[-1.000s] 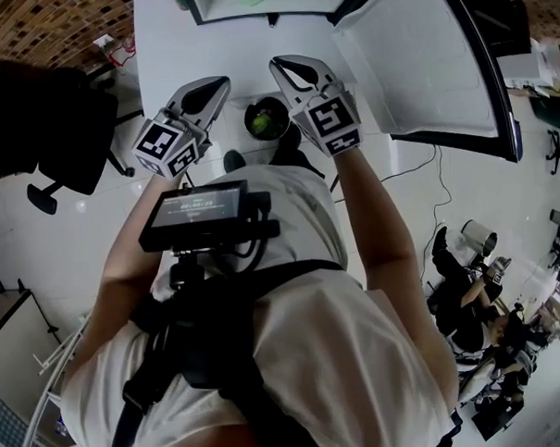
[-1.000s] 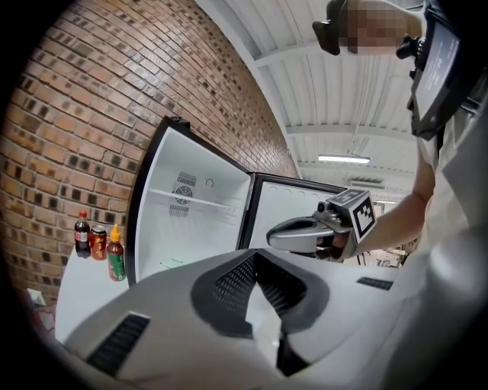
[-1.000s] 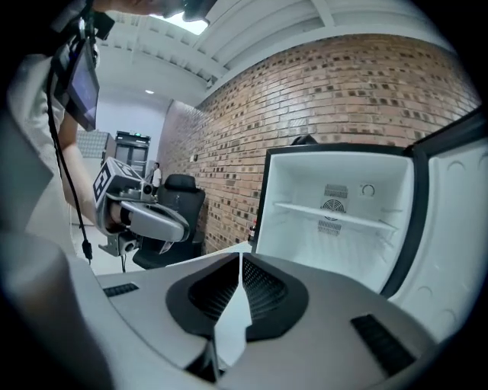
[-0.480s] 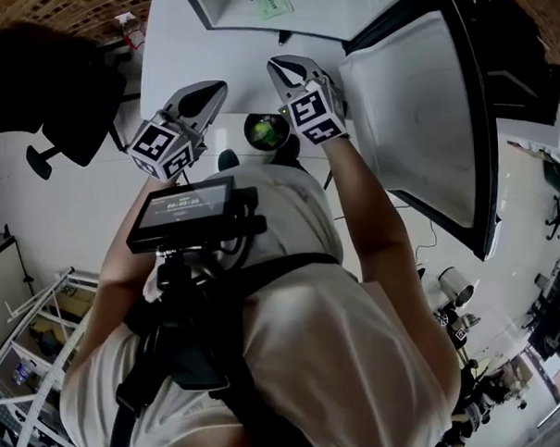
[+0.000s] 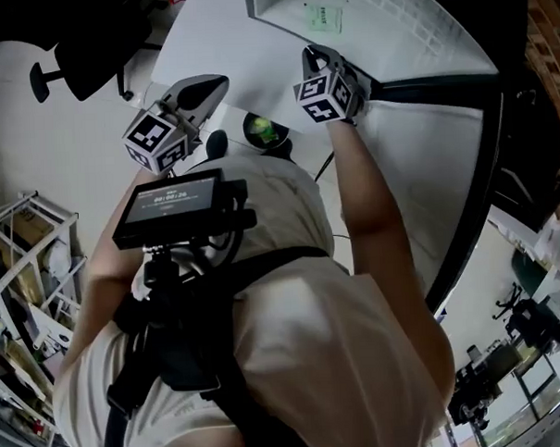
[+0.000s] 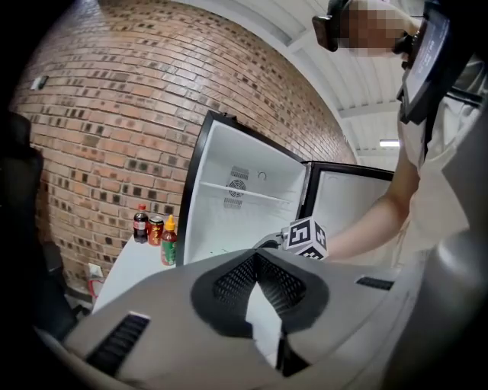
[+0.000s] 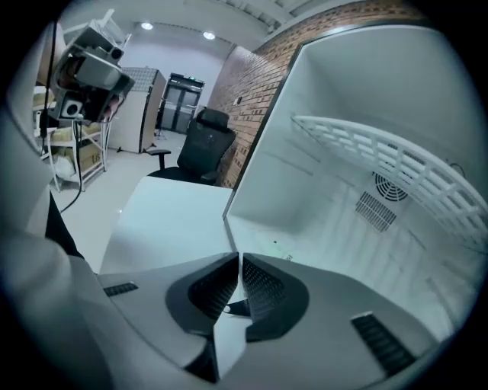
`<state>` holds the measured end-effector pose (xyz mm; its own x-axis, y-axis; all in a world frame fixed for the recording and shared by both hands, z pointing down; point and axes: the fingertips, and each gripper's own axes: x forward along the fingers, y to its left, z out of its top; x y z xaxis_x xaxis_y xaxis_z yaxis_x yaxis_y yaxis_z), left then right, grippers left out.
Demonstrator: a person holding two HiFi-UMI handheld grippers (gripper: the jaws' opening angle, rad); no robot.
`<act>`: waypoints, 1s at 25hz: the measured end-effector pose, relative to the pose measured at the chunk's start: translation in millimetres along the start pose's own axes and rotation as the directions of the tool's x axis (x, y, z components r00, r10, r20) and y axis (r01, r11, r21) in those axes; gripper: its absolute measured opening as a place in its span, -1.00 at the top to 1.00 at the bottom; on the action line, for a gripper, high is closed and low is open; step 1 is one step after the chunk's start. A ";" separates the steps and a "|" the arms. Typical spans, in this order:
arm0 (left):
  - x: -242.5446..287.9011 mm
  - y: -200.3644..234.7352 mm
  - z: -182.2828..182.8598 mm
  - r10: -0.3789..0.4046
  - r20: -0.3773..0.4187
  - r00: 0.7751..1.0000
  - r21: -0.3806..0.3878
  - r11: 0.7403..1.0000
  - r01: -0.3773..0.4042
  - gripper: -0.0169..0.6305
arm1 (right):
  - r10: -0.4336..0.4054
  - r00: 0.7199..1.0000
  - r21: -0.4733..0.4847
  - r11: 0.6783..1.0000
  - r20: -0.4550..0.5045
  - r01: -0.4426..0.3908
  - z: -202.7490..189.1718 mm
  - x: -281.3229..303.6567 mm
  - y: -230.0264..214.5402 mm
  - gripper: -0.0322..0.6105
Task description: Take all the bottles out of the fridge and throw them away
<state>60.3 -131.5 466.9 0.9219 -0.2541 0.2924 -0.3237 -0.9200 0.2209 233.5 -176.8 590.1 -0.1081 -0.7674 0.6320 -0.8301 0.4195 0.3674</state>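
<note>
Showing only in left gripper view — bottles (image 6: 168, 244) beside fridge (image 6: 236, 206), left gripper (image 6: 257, 256) and right gripper (image 7: 237, 260) both closed, empty.

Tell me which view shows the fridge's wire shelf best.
The right gripper view: the wire shelf sweeps across the upper right, each white bar distinct. The head view shows it from above as a fine grid. The left gripper view shows only a thin line across the fridge interior.

Labels on the bottles (image 6: 141, 225) too small to read, fridge (image 6: 244, 202) floor hidden behind left gripper (image 6: 256, 251)
</note>
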 end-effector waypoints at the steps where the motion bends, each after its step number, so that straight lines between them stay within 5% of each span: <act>1: -3.8 3.2 -0.6 0.011 0.003 1.000 -0.003 1.000 -0.011 0.91 | 0.003 1.000 -0.024 1.000 -0.010 -0.003 1.0 7.4 -2.6 0.81; 8: -28.9 19.9 -6.6 0.101 0.031 0.994 -0.060 0.993 -0.099 0.91 | 0.046 0.995 -0.200 0.978 -0.090 -0.063 3.4 53.5 -13.0 0.55; 13: -43.5 29.6 -13.6 0.156 0.031 0.987 -0.084 0.985 -0.153 0.91 | 0.080 0.985 -0.271 0.955 -0.153 -0.120 -1.5 79.0 -12.5 0.55; 21: -42.5 23.3 -1.7 0.162 0.017 0.987 -0.100 0.982 -0.160 0.91 | 0.102 0.971 -0.349 0.921 -0.214 -0.174 -13.9 95.4 -14.2 0.46; 22: -42.2 23.5 -2.3 0.160 0.017 0.987 -0.097 0.983 -0.158 0.91 | 0.097 0.972 -0.354 0.920 -0.215 -0.170 -14.3 95.1 -15.0 0.49; 23: -42.1 24.4 -3.3 0.161 0.016 0.987 -0.096 0.983 -0.159 0.91 | 0.079 0.974 -0.363 0.919 -0.214 -0.154 -14.9 94.6 -17.6 0.80; 25: -42.8 28.4 -9.1 0.166 0.019 0.986 -0.089 0.983 -0.163 0.91 | 0.033 0.979 -0.387 0.915 -0.201 -0.110 -15.4 91.0 -25.7 0.89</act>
<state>9.8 -144.1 469.1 0.8594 -0.4086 0.3075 -0.4877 -0.8358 0.2522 253.4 -249.9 648.7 -0.0231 -0.6401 0.7679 -0.5359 0.6564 0.5310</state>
